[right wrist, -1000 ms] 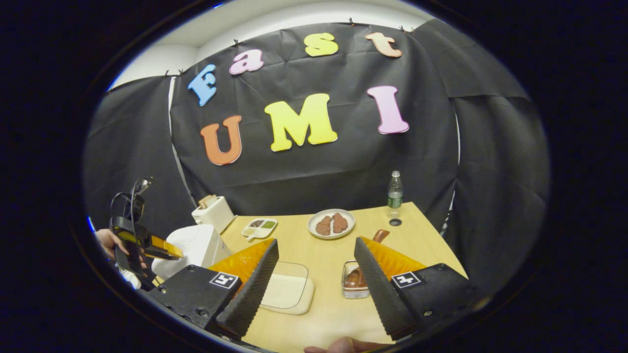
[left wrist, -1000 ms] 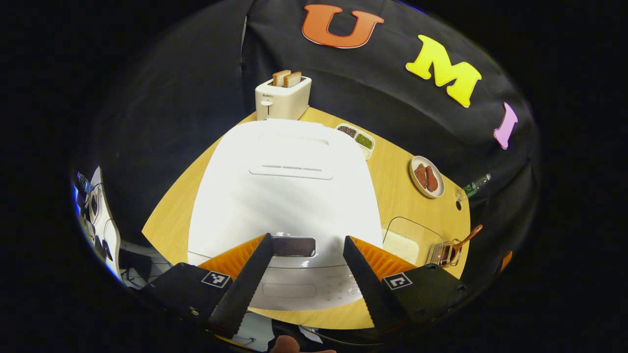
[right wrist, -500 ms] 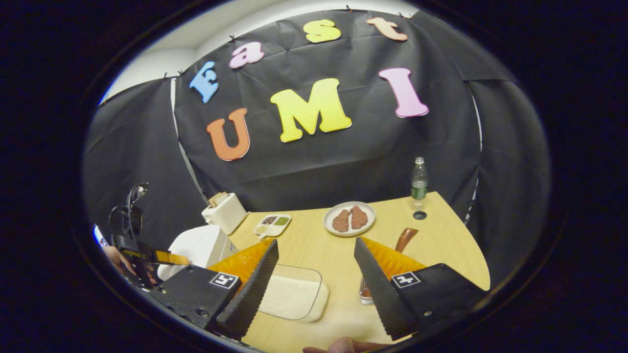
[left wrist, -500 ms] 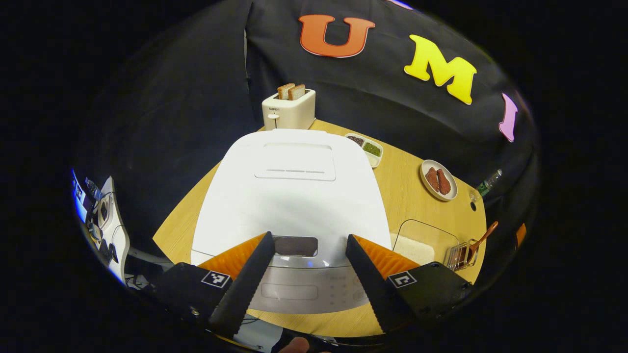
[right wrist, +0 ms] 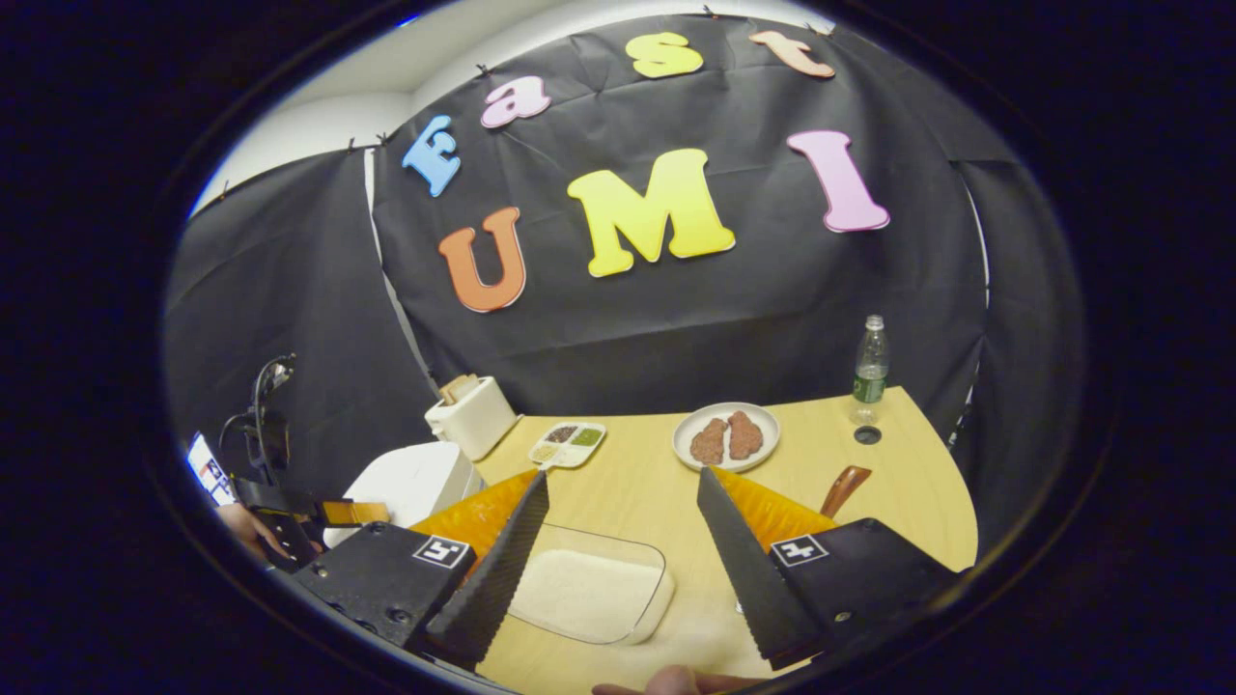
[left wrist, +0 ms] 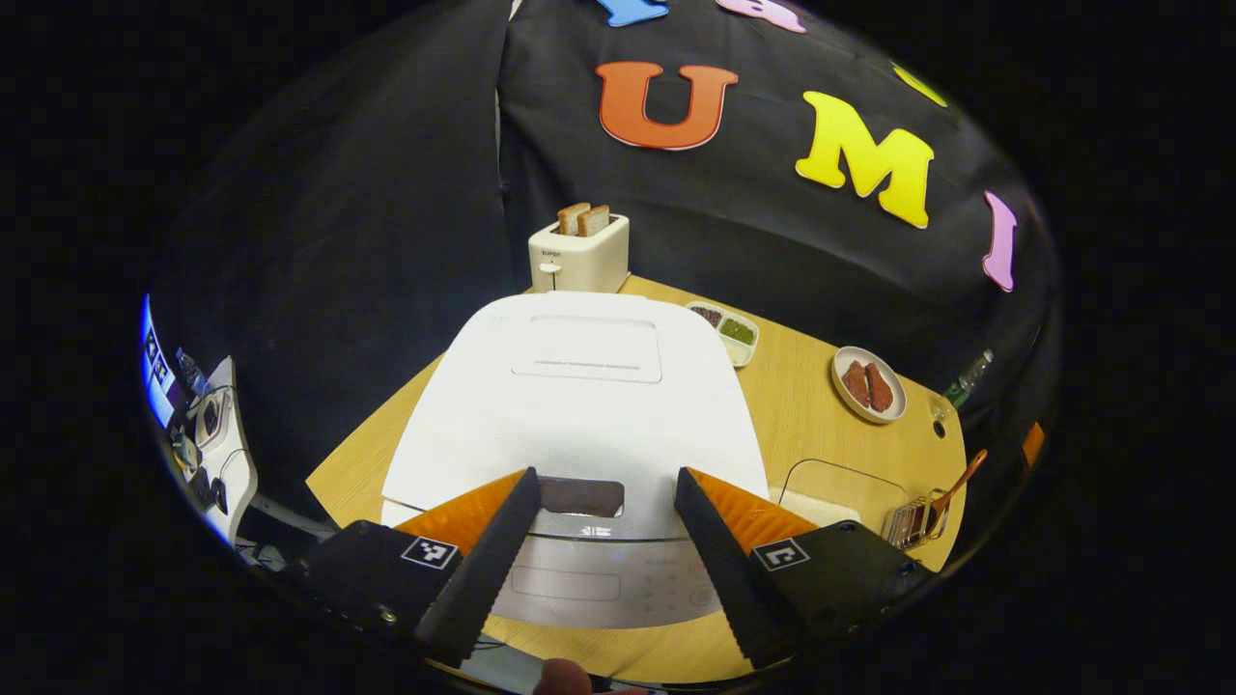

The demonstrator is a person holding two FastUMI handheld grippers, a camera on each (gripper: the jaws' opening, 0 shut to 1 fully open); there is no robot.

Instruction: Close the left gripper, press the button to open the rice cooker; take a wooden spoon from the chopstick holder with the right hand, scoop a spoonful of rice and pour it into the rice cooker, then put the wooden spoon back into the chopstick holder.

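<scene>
Over the front edge of the rice cooker [left wrist: 579, 405], lid down, the left gripper [left wrist: 601, 550] hangs with jaws spread wide, the dark button [left wrist: 580, 496] between them, untouched. Best to clench the jaws first, then press straight down on the button. Right gripper [right wrist: 618, 565] likewise released, holding nothing, above the rice dish [right wrist: 589, 596]; wooden spoon [left wrist: 954, 481] sits in its chopstick holder [left wrist: 912, 521] on the counter [left wrist: 801, 405].

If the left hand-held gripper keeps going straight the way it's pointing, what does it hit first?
Probably the rice cooker: its dark lid button sits between the open fingers of the left hand-held gripper, just ahead. How near it is can't be judged from this view.
</scene>
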